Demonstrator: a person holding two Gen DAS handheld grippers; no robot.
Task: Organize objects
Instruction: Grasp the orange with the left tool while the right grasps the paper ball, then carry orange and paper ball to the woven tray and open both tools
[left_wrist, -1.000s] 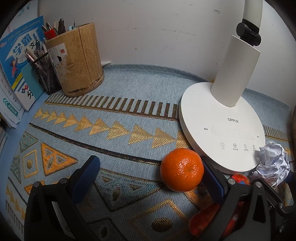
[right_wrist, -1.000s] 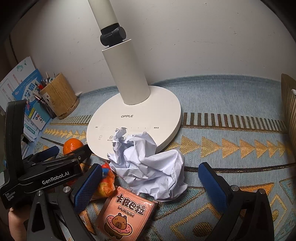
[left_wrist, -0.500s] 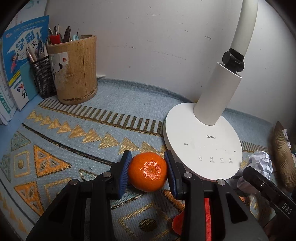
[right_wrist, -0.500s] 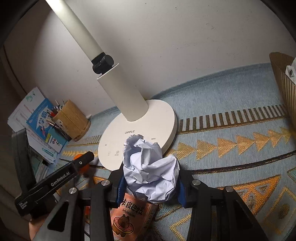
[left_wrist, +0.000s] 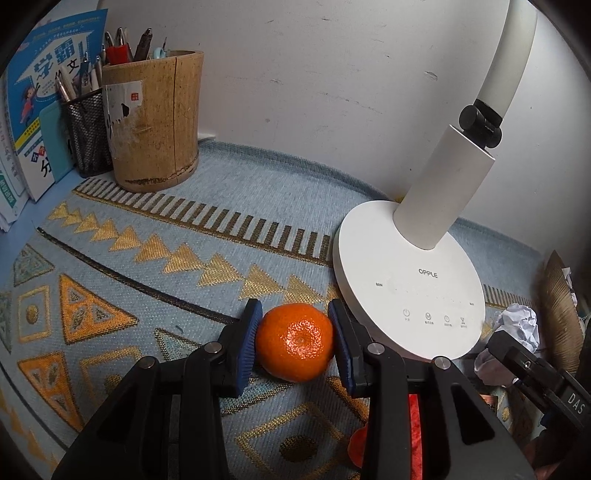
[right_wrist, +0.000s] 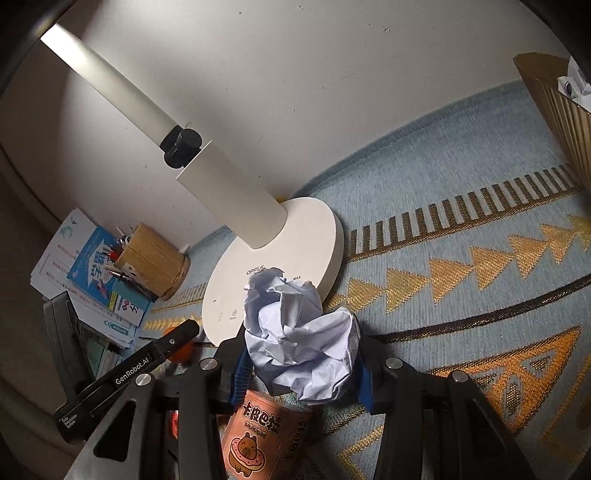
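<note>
Now both pickups are made beside the lamp base (left_wrist: 410, 291): left gripper (left_wrist: 295, 345) pinches the orange (left_wrist: 295, 347), right gripper (right_wrist: 301, 363) pinches the crumpled paper (right_wrist: 299, 336); placing remains.

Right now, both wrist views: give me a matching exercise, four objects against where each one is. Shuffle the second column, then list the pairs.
Objects
1. orange
2. crumpled paper
3. bamboo pen holder
4. snack packet

Places
A. flat on the mat, under the right gripper
B. standing by the wall, next to a mesh cup of pens
C. clamped between the left gripper pads
D. clamped between the right gripper pads, in front of the lamp base

Pairs: 1-C, 2-D, 3-B, 4-A
</note>
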